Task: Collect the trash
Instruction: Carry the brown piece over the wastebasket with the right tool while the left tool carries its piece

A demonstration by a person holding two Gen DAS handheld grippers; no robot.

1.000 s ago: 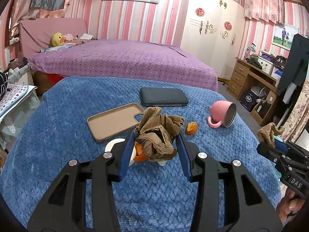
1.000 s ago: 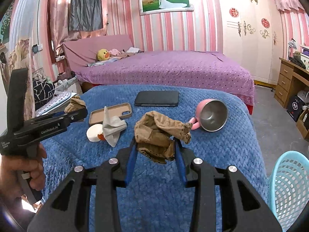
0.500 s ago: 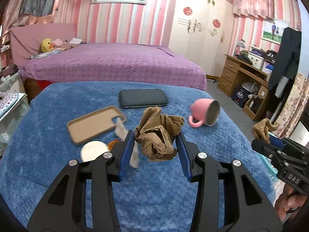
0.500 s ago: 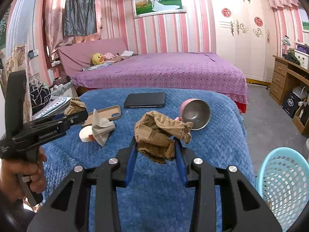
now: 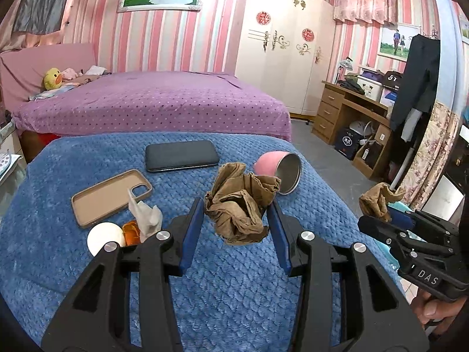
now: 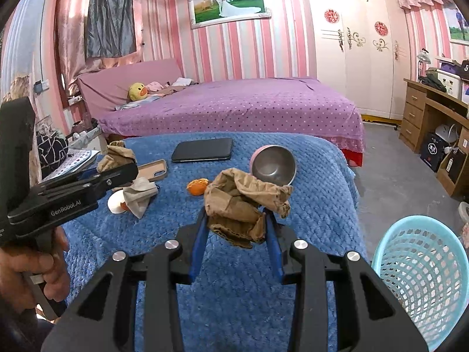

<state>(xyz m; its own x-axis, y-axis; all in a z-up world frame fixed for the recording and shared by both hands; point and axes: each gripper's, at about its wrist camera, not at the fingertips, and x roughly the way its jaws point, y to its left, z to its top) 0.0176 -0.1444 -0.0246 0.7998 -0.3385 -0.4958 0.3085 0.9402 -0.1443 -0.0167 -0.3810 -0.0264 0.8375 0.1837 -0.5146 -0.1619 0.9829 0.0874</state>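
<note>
A crumpled brown paper ball (image 5: 239,205) is held tight in the left hand-held gripper (image 5: 236,228). Another crumpled brown paper wad (image 6: 243,205) is squeezed in the right hand-held gripper (image 6: 236,234). Both are held up over the blue fuzzy blanket (image 6: 249,293). The light blue plastic basket (image 6: 422,278) is seen at the lower right of the right view, nearer the right hand-held gripper.

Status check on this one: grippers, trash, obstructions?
Left gripper shut on brown paper wad; right gripper likewise. Basket right, open. Tissue, peel remain. Nothing blocking.
</note>
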